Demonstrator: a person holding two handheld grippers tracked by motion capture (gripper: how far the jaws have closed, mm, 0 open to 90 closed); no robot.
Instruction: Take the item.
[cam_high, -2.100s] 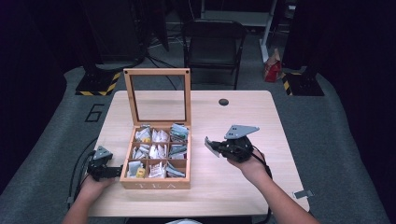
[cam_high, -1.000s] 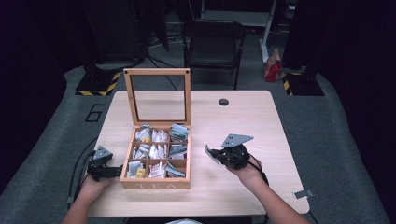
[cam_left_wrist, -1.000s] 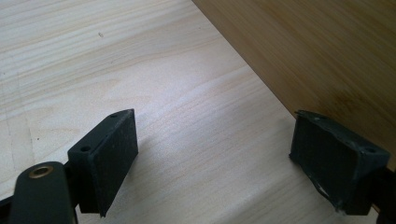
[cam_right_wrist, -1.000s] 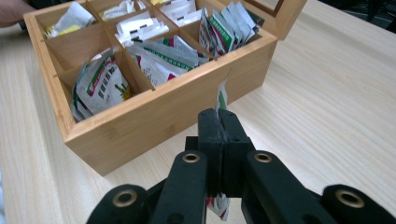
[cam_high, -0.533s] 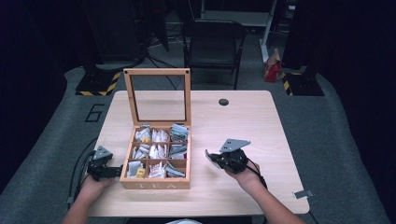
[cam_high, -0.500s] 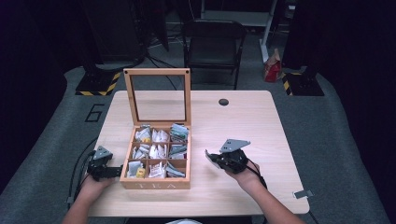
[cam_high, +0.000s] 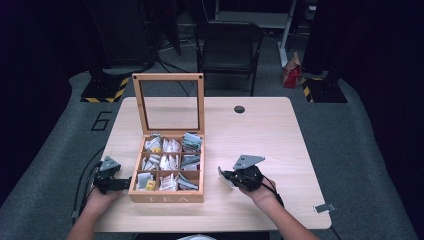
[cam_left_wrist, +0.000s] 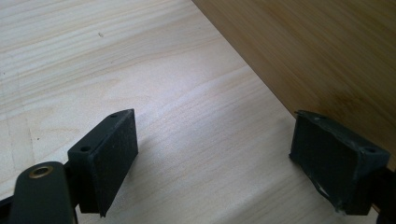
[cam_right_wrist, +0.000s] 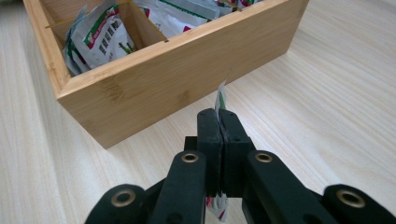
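Observation:
A wooden tea box (cam_high: 167, 192) with its glass lid upright stands on the table; its compartments hold several tea packets (cam_high: 170, 162). My right gripper (cam_high: 223, 176) hovers low over the table to the right of the box, shut on a thin tea packet (cam_right_wrist: 220, 99) held edge-on between its pads. The box wall (cam_right_wrist: 177, 84) lies just ahead of it, with packets (cam_right_wrist: 100, 39) inside. My left gripper (cam_high: 125, 183) rests at the box's left side, open, with bare table between its pads (cam_left_wrist: 114, 154) and the box wall (cam_left_wrist: 327, 56) beside the right pad.
The light wooden table (cam_high: 280, 140) has a round cable hole (cam_high: 239, 109) at the back. A folding chair (cam_high: 227, 47) stands behind the table. A small metal clip (cam_high: 321, 208) lies near the table's front right corner.
My right gripper has sunk toward the table and drifted slightly toward the front edge with the packet in it. The left gripper has stayed put.

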